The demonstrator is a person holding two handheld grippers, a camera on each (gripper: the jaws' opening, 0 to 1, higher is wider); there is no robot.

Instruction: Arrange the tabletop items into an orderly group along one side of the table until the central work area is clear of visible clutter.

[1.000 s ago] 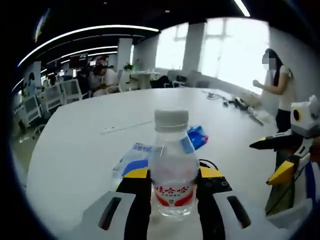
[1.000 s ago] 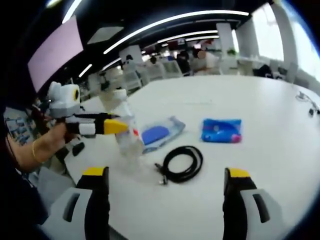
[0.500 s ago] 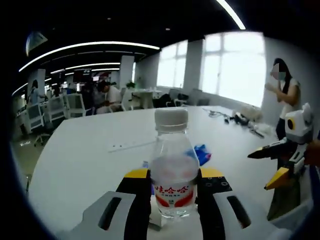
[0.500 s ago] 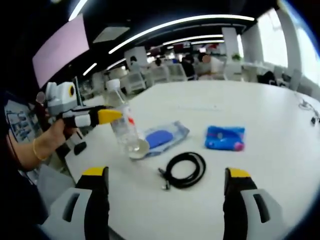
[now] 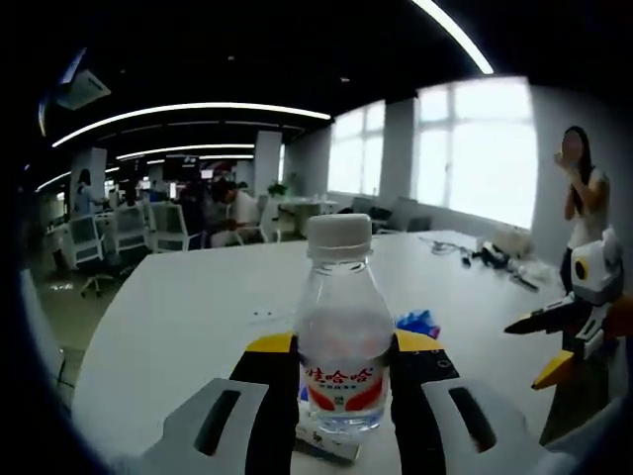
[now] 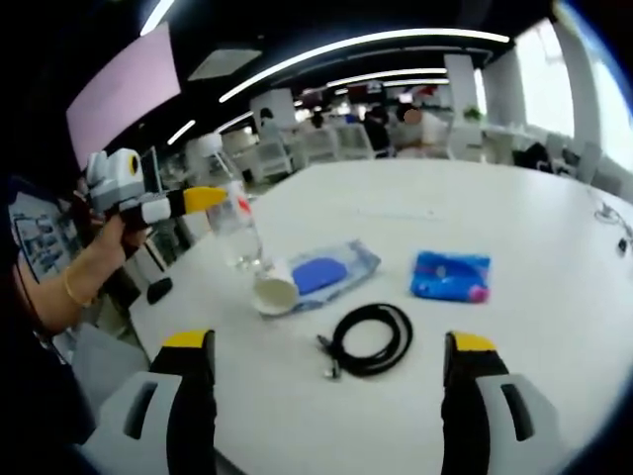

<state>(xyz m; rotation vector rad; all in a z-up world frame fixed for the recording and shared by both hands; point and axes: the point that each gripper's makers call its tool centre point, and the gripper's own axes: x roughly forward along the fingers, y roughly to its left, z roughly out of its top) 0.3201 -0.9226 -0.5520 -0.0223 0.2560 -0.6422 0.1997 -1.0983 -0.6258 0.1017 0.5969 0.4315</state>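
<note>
Left gripper (image 5: 344,361) clamped the bottle (image 5: 342,336) above the bench (image 6: 514,208), its base cut off by the jaws. Right gripper (image 6: 326,356) hung wide open over the cable (image 6: 371,338); pouch (image 6: 316,273) half-hidden by a cup (image 6: 273,295).

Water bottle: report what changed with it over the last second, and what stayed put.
The left gripper, shut on the water bottle, lifted it off the table and away from the blue packet, uncovering a white cup lying beside it. The grip stayed the same. The right gripper stayed open; the black cable and blue pouch kept their places.
</note>
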